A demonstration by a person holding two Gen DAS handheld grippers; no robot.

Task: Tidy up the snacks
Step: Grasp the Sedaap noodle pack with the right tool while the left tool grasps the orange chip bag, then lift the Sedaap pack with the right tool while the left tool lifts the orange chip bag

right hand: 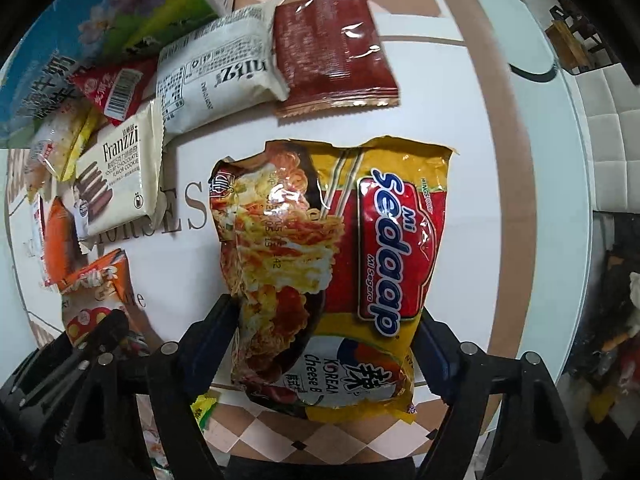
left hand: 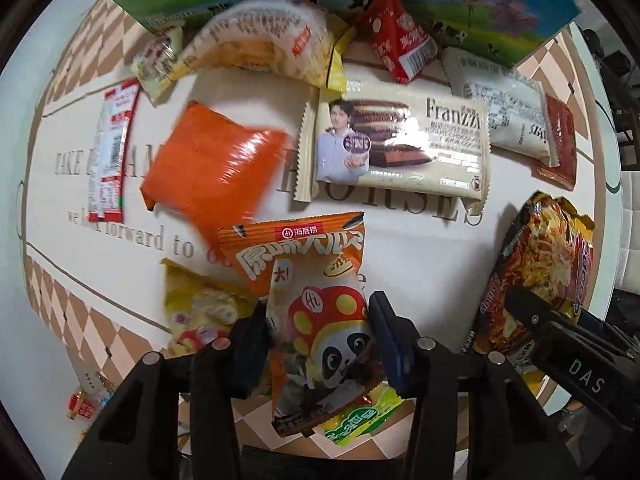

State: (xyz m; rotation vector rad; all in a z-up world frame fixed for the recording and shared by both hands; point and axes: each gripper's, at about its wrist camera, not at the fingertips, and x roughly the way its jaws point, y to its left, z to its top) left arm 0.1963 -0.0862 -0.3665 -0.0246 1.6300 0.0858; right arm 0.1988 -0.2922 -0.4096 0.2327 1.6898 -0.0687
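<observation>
**A:** Round white table (right hand: 500, 184) with that tan diamond-pattern mat (left hand: 72, 300) on it, snacks everywhere. What's each hand got?

**B:** Left gripper (left hand: 318, 328) is clamped on an orange pouch with a panda on it (left hand: 316, 312), one finger pressing each side, pouch lifted at the near edge of the pile. Right gripper (right hand: 326, 344) is closed on the Mi Sedaap noodle pack (right hand: 336, 248), squeezing its lower half, held over the white middle of the table on the right side.

**A:** And the stuff lying flat?

**B:** Franzzi cookie pack (left hand: 400, 148) sits mid-table. Left of it there's a plain orange bag (left hand: 212, 160), blurry in the left camera. Far side has a big box with a meadow and flowers printed on it (left hand: 480, 4), with a red triangular packet (left hand: 396, 40) just in front of it. To the right of the Franzzi is a white packet (right hand: 216, 68), touching a dark red sachet (right hand: 332, 44) beside it. A yellow bag (left hand: 200, 304) and a green wrapper (left hand: 360, 416) peek out under the panda pouch.
</observation>
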